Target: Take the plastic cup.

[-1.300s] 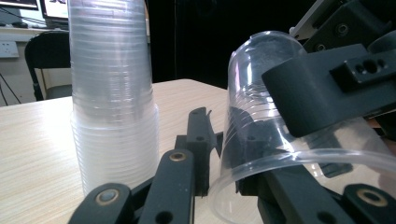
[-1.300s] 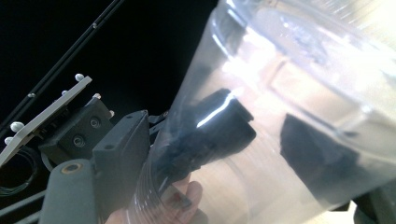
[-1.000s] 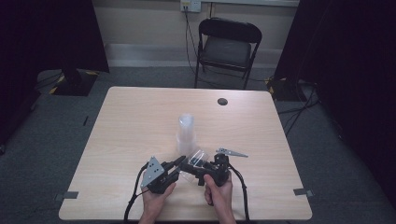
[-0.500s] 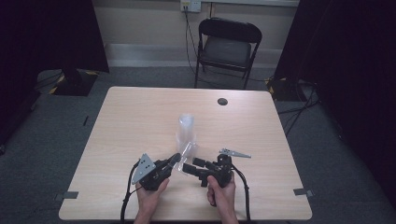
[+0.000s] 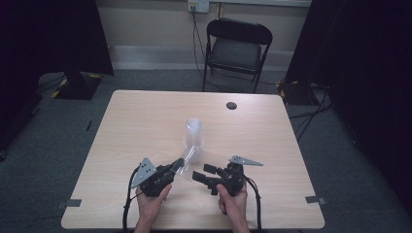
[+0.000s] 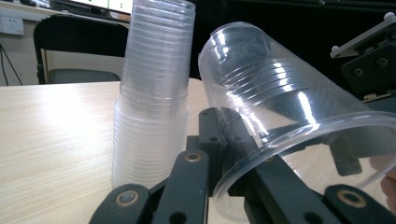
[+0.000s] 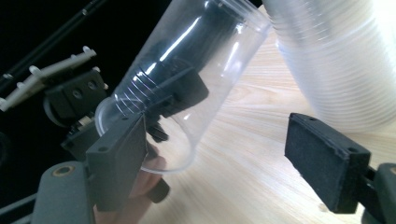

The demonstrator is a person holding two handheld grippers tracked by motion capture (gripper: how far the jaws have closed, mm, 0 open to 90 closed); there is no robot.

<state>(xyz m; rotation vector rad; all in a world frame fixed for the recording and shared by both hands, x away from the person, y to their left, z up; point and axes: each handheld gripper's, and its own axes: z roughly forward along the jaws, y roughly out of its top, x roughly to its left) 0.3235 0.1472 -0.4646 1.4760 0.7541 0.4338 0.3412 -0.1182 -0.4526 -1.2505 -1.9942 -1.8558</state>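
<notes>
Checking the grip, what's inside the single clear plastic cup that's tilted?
One black jaw of the left gripper reaches inside the single clear plastic cup, pinching its wall near the rim. The cup's far bottom blurs behind reflections.

single cup: clear, ribbed | cup stack: clear, milky, ribbed | left hand-held gripper: black, grey plate | right hand-held gripper: black, grey plate | counter: pale wood grain | chair: black | floor: grey-blue carpet
</notes>
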